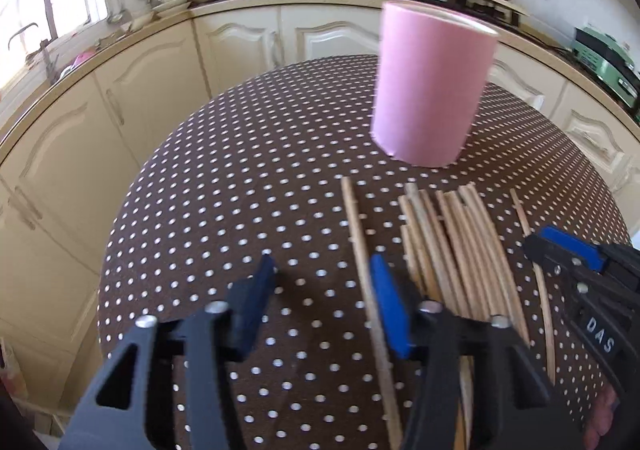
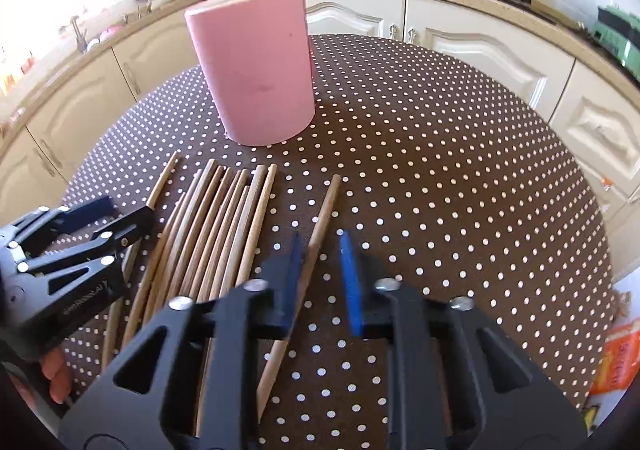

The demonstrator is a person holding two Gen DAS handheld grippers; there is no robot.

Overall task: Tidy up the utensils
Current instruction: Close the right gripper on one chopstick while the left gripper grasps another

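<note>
My right gripper (image 2: 320,250) has narrow jaws straddling a stray chopstick (image 2: 324,206) on the dotted table (image 2: 460,170), not yet pinching it; my left gripper (image 1: 320,290) is half open beside another chopstick (image 1: 356,226). I judge the pick is beginning: clamp, lift, and drop into the pink cup (image 2: 256,70) beyond the bundle of chopsticks (image 2: 224,218).

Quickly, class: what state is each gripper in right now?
Left gripper: open, leftmost chopstick between its jaws, not pinched.
Right gripper: open, rightmost chopstick between its jaws, not pinched.
</note>
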